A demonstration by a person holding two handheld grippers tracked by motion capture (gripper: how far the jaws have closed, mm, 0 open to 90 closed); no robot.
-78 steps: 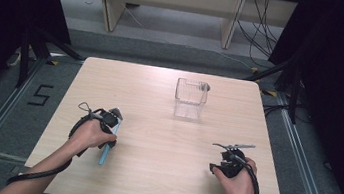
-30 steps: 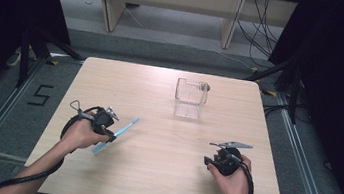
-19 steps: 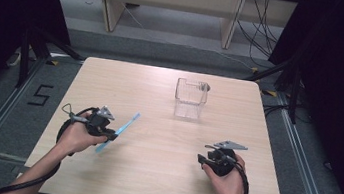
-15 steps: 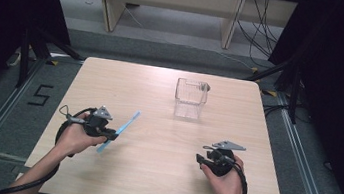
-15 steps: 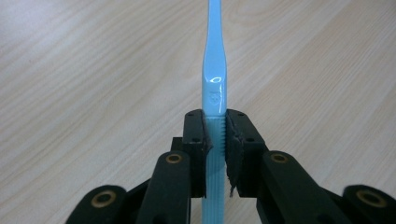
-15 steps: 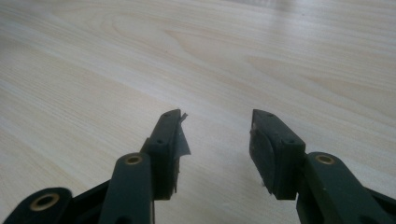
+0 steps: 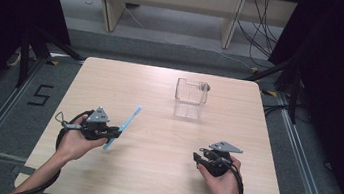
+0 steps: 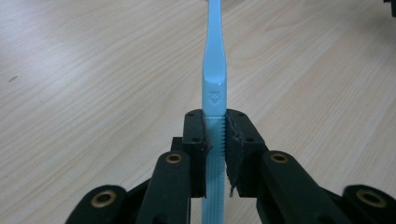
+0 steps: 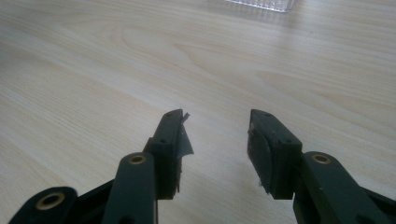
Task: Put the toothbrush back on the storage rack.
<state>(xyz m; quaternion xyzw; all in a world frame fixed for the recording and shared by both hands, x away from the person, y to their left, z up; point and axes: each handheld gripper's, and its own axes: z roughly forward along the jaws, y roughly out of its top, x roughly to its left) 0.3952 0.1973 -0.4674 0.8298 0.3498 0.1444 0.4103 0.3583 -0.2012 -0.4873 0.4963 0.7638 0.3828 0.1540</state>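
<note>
so, left tool (image 7: 116, 132) at lower left of the high view is clamped on a light blue toothbrush (image 7: 123, 126), handle ribs pinched between its pads (image 8: 232, 140), head angled toward upper right, off the wood surface (image 7: 160, 95). right tool (image 7: 197, 157) at lower right, jaws apart, nothing between them, just been closing a bit. clear plastic box (image 7: 190, 98) sits upper centre, well apart from both.

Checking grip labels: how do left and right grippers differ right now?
Left gripper is shut on the blue toothbrush; right gripper stands open with nothing between its jaws. In the high view, left gripper points right, right gripper points left. Both are hand-held above the wooden table.
</note>
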